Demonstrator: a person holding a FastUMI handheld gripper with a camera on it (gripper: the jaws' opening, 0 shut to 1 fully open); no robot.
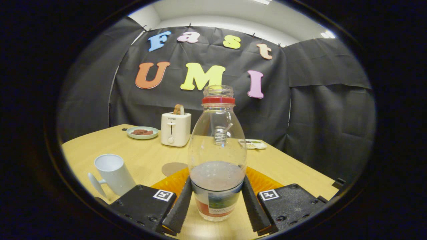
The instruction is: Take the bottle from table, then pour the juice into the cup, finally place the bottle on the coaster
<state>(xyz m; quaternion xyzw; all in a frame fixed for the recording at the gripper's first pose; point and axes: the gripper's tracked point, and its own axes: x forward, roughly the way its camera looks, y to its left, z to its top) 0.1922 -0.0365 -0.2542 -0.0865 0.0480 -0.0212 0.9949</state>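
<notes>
The bottle (pixel 217 156) stands upright on the table (pixel 133 150), long axis vertical, open neck up, juice low inside. The gripper (pixel 217 208) holds it, both fingers pressed against its lower sides. The cup (pixel 114 174) stands nearby, the coaster (pixel 172 168) just beyond.

Gripper cam: low over table (pixel 133 150), faces booth wall, bottle (pixel 217 153) close.

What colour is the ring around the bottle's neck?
Red, seen in the gripper view on the bottle between the gripper fingers.
</notes>
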